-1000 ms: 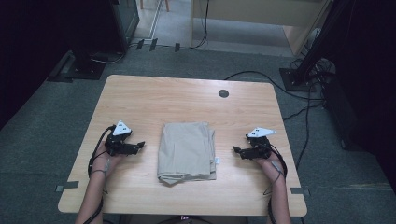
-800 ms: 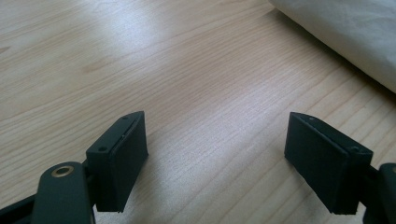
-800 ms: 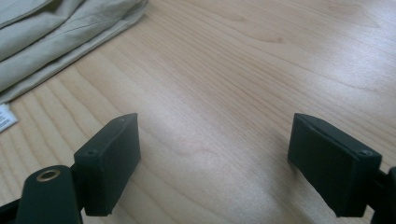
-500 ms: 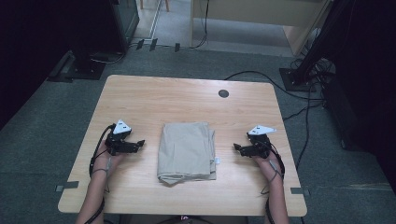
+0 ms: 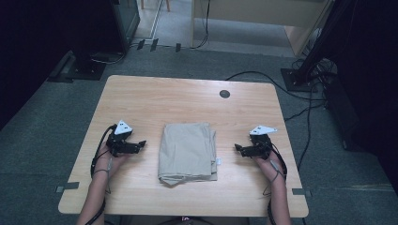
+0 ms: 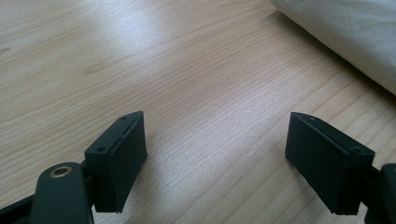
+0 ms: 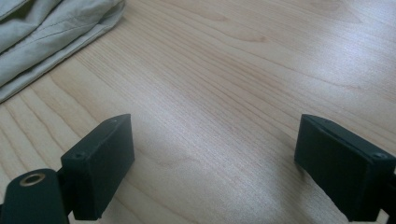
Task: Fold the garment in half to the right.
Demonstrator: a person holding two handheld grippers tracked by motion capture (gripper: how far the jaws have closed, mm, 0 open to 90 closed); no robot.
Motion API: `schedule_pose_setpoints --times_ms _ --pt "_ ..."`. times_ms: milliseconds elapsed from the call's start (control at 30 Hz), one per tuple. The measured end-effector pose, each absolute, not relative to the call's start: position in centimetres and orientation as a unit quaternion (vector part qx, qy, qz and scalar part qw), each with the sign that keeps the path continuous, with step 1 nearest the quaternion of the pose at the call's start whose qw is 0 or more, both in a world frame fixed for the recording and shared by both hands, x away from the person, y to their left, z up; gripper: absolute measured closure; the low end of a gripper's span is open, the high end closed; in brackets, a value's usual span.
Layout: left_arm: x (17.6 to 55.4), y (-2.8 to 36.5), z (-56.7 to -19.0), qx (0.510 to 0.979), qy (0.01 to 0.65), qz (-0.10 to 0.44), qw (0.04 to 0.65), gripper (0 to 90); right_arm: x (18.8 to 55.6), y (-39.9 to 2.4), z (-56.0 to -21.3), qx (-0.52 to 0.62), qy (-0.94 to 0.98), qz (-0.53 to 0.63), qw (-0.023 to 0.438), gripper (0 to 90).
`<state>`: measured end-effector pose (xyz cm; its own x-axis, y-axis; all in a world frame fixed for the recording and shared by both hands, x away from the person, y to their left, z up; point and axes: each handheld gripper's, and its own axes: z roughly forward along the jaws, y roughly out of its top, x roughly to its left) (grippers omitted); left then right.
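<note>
Wood table (image 5: pixel 187 98) on grey carpet (image 5: pixel 56 122); both tools spread wide, nothing between.

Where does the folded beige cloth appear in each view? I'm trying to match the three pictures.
High view: folded beige cloth at table centre, between both grippers.
Left gripper view: the cloth fills the top right corner.
Right gripper view: the cloth lies at top left.
Shared landmark: the light wooden tabletop under it.

Folded cloth (image 5: pixel 188 152) on the table (image 5: pixel 187 98), midway between side edges, nearer the front edge. Left gripper (image 5: pixel 141 145) beside it toward the left edge, right gripper (image 5: pixel 238 149) toward the right.
</note>
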<state>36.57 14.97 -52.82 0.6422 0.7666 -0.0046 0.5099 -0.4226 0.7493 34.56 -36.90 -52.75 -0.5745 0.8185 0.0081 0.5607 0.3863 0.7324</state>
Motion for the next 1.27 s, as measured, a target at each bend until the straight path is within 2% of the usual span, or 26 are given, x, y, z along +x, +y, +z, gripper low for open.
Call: schedule_pose_setpoints --times_ms 1267 --pt "36.56 14.96 -52.81 0.824 0.392 0.174 0.372 20.6 34.48 -36.8 -52.75 0.42 0.816 0.356 0.178 10.7"
